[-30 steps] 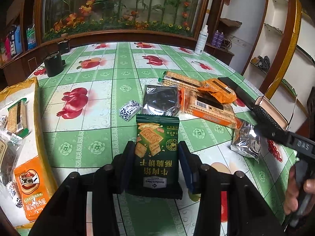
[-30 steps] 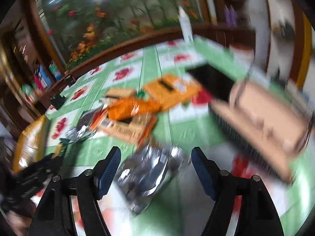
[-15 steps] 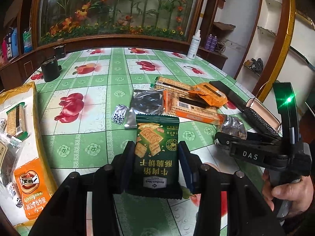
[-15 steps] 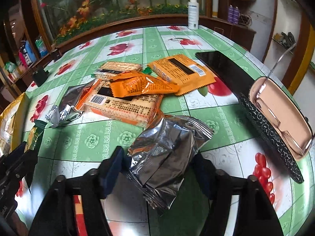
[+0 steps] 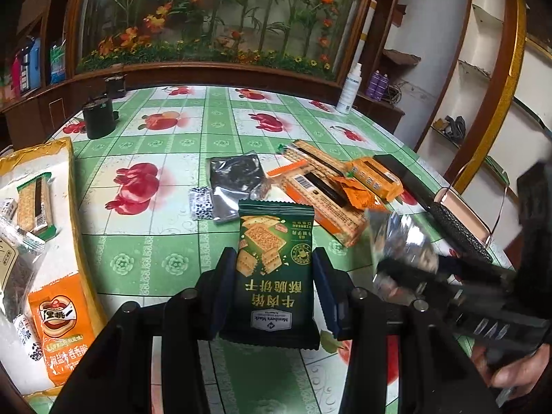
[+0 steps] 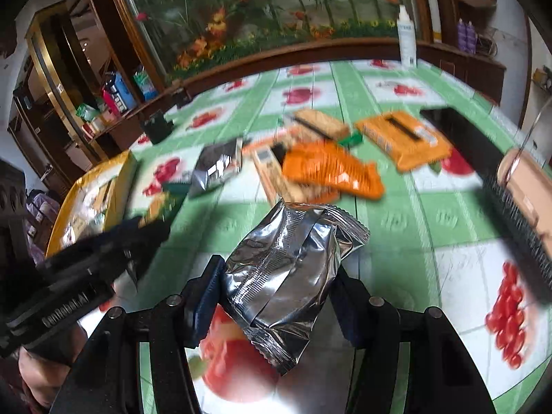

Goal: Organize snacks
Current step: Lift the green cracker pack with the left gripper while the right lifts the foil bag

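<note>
Two packets are in my grip at once: my left gripper [image 5: 274, 276] is clamped on the dark green biscuit packet [image 5: 275, 269], which stands upright between the pads, and my right gripper [image 6: 276, 286] has just been closing its jaws on the crinkled silver pouch [image 6: 289, 276], whose sides now look pressed by both pads. Both are held above the near edge of the table [image 5: 145, 227], while the other loose snacks, the orange packets [image 6: 331, 169] and a flat foil sachet [image 5: 238, 183], lie in a heap nearer the table's middle. At the table's left edge sits the open yellow-rimmed bag [image 5: 62, 158] with several snacks already inside, and I judge that both packets are meant to go there. Trouble could come from the silver pouch: its foil is slick and puffed with air, so it may squirm out of the pads or twist as I swing it across. From the right wrist view my left tool sits close beside the right one, so carrying both loads toward the same bag risks knocking the tools together. A careless sweep could also drag the heap toward the table's right edge, where a pink case [image 6: 524, 186] lies.
</note>
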A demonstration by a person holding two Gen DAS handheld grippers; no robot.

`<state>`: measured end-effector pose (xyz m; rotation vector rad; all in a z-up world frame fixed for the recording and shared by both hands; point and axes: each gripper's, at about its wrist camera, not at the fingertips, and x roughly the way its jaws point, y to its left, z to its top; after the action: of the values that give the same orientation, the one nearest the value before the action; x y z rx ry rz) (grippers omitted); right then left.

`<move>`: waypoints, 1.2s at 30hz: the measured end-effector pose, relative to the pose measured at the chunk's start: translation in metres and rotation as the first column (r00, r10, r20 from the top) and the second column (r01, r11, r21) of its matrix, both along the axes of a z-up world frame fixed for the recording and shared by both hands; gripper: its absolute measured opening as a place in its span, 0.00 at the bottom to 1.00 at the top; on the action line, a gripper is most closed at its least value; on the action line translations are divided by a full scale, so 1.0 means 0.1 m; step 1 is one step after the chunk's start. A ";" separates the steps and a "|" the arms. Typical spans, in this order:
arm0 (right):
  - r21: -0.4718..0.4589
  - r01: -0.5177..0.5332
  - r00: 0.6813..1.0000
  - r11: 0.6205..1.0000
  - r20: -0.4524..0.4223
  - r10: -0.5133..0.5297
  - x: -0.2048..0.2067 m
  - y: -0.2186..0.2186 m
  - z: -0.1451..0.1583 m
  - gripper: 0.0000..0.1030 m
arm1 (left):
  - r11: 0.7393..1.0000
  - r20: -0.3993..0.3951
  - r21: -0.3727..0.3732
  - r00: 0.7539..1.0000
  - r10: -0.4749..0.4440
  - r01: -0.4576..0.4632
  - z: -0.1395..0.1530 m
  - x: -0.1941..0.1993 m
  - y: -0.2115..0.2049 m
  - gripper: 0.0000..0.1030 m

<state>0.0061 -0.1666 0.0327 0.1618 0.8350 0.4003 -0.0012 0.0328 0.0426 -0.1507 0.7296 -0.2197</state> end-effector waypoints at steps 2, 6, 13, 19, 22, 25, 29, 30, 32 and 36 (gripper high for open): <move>0.026 0.015 1.000 1.000 0.027 -0.015 0.05 -0.01 0.09 0.61 | 1.000 0.000 -0.001 1.000 0.003 -0.003 0.00 0.01 0.00 0.42; 0.010 0.057 0.993 0.998 0.105 -0.058 0.25 0.02 0.23 0.61 | 1.000 -0.005 0.008 1.000 0.008 -0.008 -0.02 0.01 0.01 0.42; -0.008 0.065 0.986 0.998 0.155 -0.063 0.38 0.08 0.17 0.61 | 1.000 -0.015 0.008 1.000 0.020 -0.019 -0.03 0.03 0.01 0.42; 0.018 0.036 0.987 0.999 0.159 -0.039 0.36 0.04 0.18 0.61 | 1.000 -0.016 0.019 1.000 0.015 -0.015 -0.04 0.04 -0.03 0.42; 0.009 0.012 0.987 1.000 0.160 -0.013 0.33 0.09 0.17 0.61 | 1.000 -0.022 0.016 1.000 0.021 -0.020 -0.05 0.05 -0.03 0.42; 0.009 -0.013 0.987 1.000 0.160 0.011 0.30 0.14 0.16 0.61 | 1.000 -0.015 0.017 1.000 0.025 -0.025 -0.05 0.04 -0.01 0.42; 0.004 -0.027 0.983 1.000 0.183 0.026 0.25 0.18 0.18 0.61 | 0.999 -0.010 0.015 0.999 0.033 -0.033 -0.04 0.03 0.02 0.42; 0.005 -0.031 0.982 1.000 0.187 0.029 0.24 0.18 0.18 0.61 | 0.999 -0.010 0.013 0.999 0.035 -0.035 -0.04 0.03 0.03 0.42; -0.007 -0.034 0.981 0.999 0.190 0.034 0.24 0.20 0.17 0.61 | 0.999 -0.006 0.007 0.999 0.038 -0.038 -0.02 0.03 0.04 0.42; -0.030 -0.038 0.983 0.999 0.178 0.043 0.25 0.25 0.13 0.61 | 0.999 0.009 0.001 0.999 0.044 -0.044 0.01 0.01 0.05 0.42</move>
<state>0.0313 -0.1420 0.0457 0.0829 0.6675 0.4354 0.0000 0.0380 0.0432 -0.1647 0.7170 -0.1784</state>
